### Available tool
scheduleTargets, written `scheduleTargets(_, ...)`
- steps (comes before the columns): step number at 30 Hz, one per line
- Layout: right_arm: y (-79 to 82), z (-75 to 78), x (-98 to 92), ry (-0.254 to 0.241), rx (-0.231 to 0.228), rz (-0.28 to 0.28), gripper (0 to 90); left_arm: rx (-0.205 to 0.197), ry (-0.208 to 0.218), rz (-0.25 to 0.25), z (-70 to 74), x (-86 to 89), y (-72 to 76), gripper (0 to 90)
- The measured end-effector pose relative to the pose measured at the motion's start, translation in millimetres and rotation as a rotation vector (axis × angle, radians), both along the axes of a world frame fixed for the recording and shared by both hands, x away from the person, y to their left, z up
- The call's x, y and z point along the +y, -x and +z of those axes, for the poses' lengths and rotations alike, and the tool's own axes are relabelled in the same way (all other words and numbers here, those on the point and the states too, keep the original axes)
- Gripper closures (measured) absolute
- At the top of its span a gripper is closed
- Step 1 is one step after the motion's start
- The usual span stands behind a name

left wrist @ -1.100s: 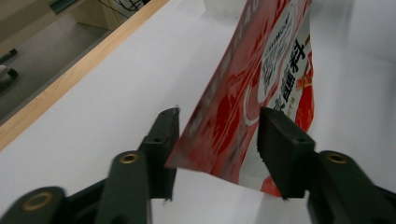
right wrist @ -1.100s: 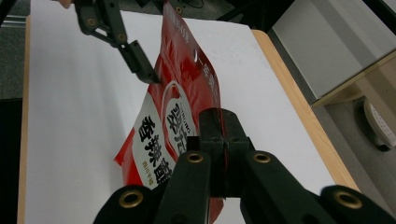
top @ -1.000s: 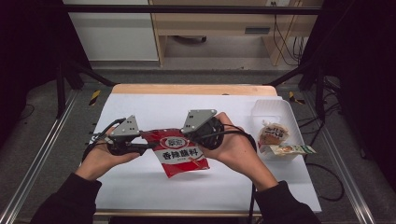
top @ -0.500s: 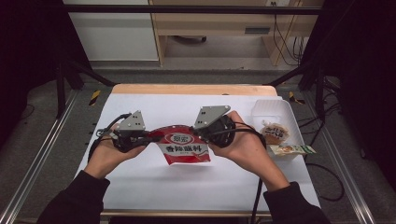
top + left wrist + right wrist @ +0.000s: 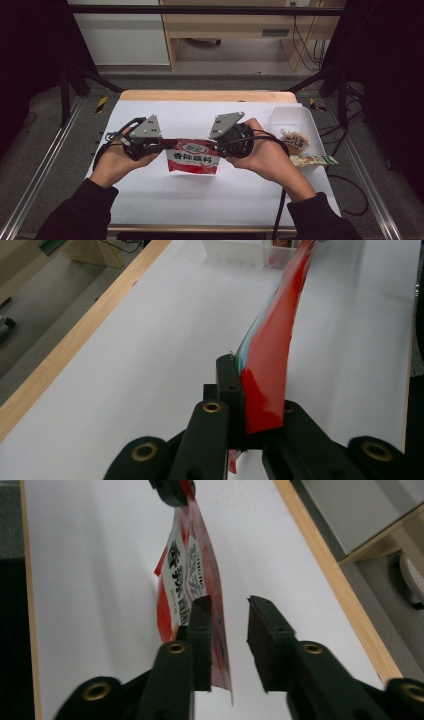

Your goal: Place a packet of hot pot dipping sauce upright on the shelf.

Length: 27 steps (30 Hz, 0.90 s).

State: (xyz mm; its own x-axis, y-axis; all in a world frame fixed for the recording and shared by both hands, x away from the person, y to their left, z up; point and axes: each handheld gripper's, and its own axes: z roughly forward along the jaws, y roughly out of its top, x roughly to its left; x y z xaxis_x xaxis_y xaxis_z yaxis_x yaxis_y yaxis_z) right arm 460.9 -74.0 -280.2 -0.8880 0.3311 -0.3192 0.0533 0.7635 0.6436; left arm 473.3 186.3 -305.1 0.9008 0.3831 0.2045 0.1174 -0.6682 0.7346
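Place read as lab or test rig, not home; white-topped table (image 5: 165,200) with wooden edge stood inside black metal frame (image 5: 65,85); dark curtains hung at both sides; aluminium rails (image 5: 37,175) ran along grey floor; yellow-black hazard tape (image 5: 101,104) marked floor beside table; loose cables (image 5: 305,45) trailed behind, near plain wooden bench (image 5: 225,30) and white cabinet (image 5: 120,37); person's hands held camera-bearing grippers with cables, left gripper (image 5: 159,145), right gripper (image 5: 216,145); setup looked built for recording.

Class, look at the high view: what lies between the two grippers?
The red sachet spans between the left gripper and right gripper, lifted above the white table.
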Motion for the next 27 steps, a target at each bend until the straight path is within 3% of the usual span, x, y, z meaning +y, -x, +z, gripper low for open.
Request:
scheduleTargets(4, -0.6, -1.7, 6.5, 0.038, 0.024, 0.002, 57.6, -0.005, -0.002, -0.003, 0.4, -1.6, 1.0, 89.8)
scheduleTargets(7, -2.3, -4.3, 11.7, 0.080, 0.017, -0.002, 51.3, -0.014, 0.000, -0.011, 0.9, -1.9, 2.2, 89.8)
scheduleTargets(15, -11.3, -9.3, 17.3, 0.133, 0.066, -0.001, 44.0, -0.011, -0.004, -0.020, 0.9, -2.4, 4.2, 89.8)
scheduleTargets(18, -13.2, -11.2, 17.7, 0.150, 0.078, 0.007, 51.8, -0.010, -0.009, -0.025, 0.8, -3.4, 4.8, 89.8)
scheduleTargets(23, -11.8, -13.4, 18.3, 0.176, 0.080, 0.026, 75.0, -0.009, -0.006, -0.033, 0.9, -5.5, 6.2, 89.8)
scheduleTargets(27, -11.1, -13.5, 18.0, 0.180, 0.089, 0.020, 85.5, -0.007, -0.007, -0.038, 0.6, -7.0, 6.8, 89.8)
